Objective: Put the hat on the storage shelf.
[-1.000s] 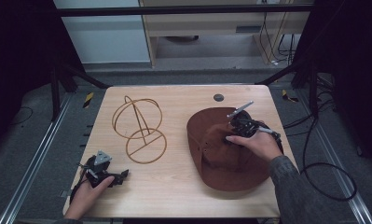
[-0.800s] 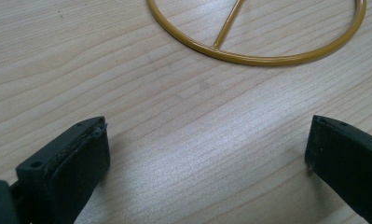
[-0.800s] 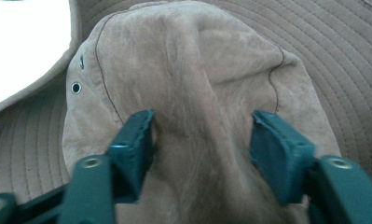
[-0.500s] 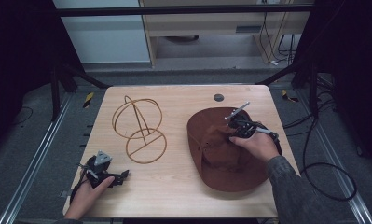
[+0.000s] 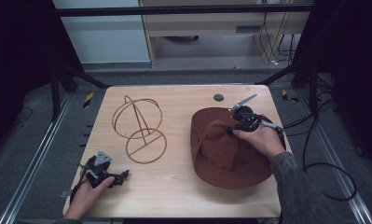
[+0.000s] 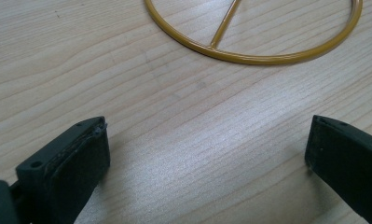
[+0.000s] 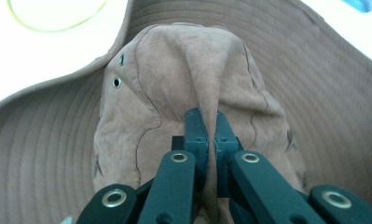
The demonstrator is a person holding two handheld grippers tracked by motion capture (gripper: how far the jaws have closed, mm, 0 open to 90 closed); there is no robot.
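A brown floppy hat (image 5: 225, 154) lies on the right half of the wooden table (image 5: 174, 186). My right gripper (image 5: 234, 131) is over its crown, and its jaws have just been closing. In the right gripper view they are shut on a raised fold of the crown fabric (image 7: 193, 65), pinched at my right gripper (image 7: 207, 119). A gold wire hat stand (image 5: 139, 128) stands left of centre. My left gripper (image 5: 120, 176) rests at the front left, open. Bare wood lies between the jaws of my left gripper (image 6: 207, 144), and the stand's base ring (image 6: 249, 58) is ahead.
A small dark round grommet (image 5: 218, 97) sits in the tabletop behind the hat. Cables trail off the table's right edge. Dark frame struts and floor rails surround the table.
My right gripper's jaws have closed on the crown's fold, and the right hand has risen slightly, pulling the fabric up. The left hand has stayed put.
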